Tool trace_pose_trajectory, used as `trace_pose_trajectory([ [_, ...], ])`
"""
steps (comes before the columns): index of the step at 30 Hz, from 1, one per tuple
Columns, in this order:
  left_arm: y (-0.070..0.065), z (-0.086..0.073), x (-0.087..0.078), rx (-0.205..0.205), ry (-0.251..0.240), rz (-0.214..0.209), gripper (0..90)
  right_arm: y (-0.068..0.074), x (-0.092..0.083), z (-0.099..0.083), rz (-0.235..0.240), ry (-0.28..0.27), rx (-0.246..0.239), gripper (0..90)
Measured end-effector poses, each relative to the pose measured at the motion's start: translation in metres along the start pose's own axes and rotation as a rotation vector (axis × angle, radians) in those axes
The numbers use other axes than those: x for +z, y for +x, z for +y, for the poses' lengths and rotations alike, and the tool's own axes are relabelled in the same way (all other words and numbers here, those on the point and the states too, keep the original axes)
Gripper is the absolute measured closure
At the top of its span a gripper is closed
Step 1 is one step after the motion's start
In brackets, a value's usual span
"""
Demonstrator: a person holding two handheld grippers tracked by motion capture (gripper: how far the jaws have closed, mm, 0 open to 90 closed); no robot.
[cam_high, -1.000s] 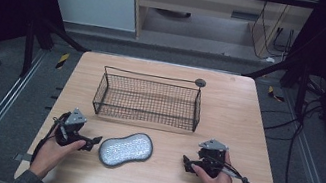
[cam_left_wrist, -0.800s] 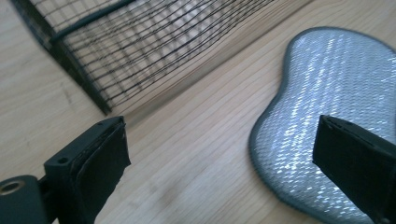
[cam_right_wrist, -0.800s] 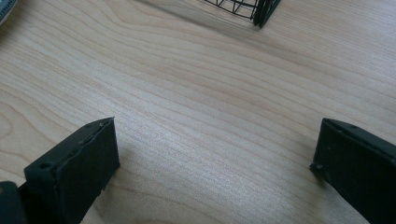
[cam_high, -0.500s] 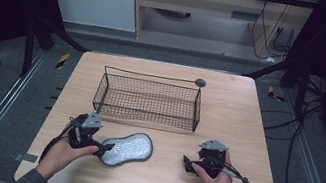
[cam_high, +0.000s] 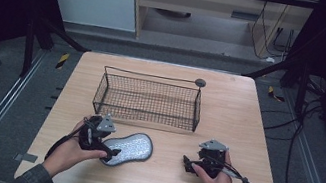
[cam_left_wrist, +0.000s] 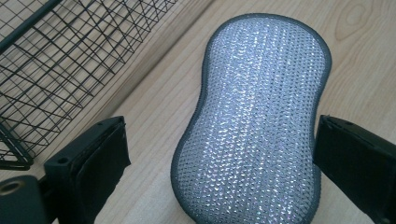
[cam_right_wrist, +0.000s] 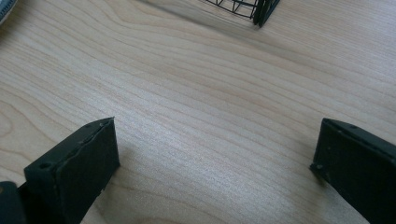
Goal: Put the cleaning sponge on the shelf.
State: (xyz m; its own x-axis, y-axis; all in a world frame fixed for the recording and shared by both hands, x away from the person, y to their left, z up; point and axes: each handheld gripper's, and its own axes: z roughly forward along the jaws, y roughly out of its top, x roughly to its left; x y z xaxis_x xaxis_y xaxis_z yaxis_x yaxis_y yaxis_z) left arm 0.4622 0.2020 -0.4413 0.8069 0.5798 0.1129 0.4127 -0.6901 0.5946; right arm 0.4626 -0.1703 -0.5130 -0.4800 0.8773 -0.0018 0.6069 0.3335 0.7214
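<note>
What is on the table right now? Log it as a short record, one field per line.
surface: wooden table
basket: black wire basket, at the far middle of the table, nothing seen inside
sponge: silver scrubbing sponge, flat on the table in front of the basket
left gripper: open, jaws on either side of the sponge's near end
right gripper: open over bare wood, holding nothing

Left gripper view: the near end of the silver scrubbing pad (cam_left_wrist: 254,116) is cut off by the bottom edge; the wire basket (cam_left_wrist: 60,60) is cut off at top and left.

Right gripper view: only a basket corner (cam_right_wrist: 252,9) is seen at the top edge.

High view: the left tongs (cam_high: 107,152) are partly hidden by the hand (cam_high: 70,151); the right tongs (cam_high: 188,164) are too small for their opening to be judged.
</note>
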Motion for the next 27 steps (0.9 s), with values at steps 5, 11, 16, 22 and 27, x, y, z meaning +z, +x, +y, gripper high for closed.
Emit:
trace_pose_trajectory([
  [5, 0.0, 0.001, 0.001, 0.018, 0.029, -0.02, 3.2, 0.0, 0.0, 0.0, 0.0, 0.0, 0.001, 0.4],
  [11, 0.003, 0.002, 0.003, 0.009, 0.042, -0.044, 3.4, 0.0, 0.0, 0.0, -0.001, 0.0, 0.0, 0.4],
  [16, 0.003, 0.009, 0.004, 0.054, 0.079, -0.05, 3.4, 0.0, 0.0, 0.0, -0.001, 0.0, 0.0, 0.4],
  [22, 0.002, 0.02, 0.005, 0.1, 0.125, -0.062, 3.6, 0.0, 0.0, 0.0, 0.0, 0.001, 0.001, 0.4],
  [27, -0.001, 0.028, 0.009, 0.119, 0.155, -0.064, 3.6, 0.0, 0.0, 0.0, 0.0, 0.001, 0.001, 0.4],
])
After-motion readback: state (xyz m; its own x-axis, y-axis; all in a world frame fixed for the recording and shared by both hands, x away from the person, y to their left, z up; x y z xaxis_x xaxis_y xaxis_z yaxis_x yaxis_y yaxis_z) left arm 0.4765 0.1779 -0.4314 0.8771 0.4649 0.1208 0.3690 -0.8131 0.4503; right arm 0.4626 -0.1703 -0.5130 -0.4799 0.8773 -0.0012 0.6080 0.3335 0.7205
